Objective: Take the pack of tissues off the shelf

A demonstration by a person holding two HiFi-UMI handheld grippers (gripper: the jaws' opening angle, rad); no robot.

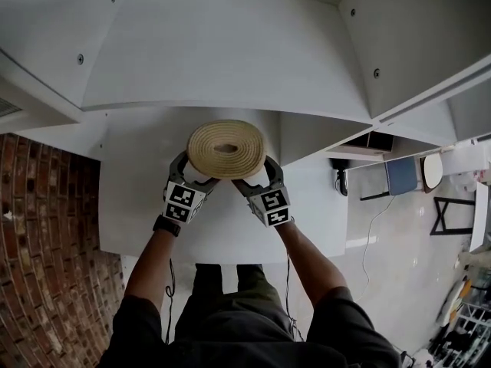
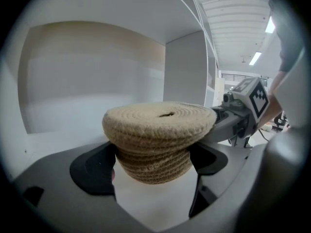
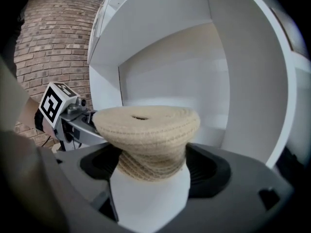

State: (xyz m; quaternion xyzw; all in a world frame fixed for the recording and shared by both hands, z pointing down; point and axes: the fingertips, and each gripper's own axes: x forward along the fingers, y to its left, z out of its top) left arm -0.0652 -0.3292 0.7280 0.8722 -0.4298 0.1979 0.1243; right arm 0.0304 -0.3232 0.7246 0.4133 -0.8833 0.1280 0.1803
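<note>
The tissue pack is a round holder of coiled tan rope (image 1: 226,149) with a flat lid and a small slot in the top. It is held up in front of the open white shelf bay (image 1: 230,60), above the shelf board (image 1: 138,205). My left gripper (image 1: 193,181) clamps its left side and my right gripper (image 1: 256,181) its right side. In the left gripper view the rope holder (image 2: 158,135) fills the gap of the left gripper (image 2: 154,166), dark pads against its body. In the right gripper view the holder (image 3: 148,130) sits likewise in the right gripper (image 3: 151,165).
A red brick wall (image 1: 46,244) stands at the left. White shelf uprights (image 1: 414,37) flank the bay. Off to the right lie a pale floor, a blue chair (image 1: 400,175) and a black frame (image 1: 453,215). Each gripper's marker cube shows in the other's view (image 2: 255,97) (image 3: 54,103).
</note>
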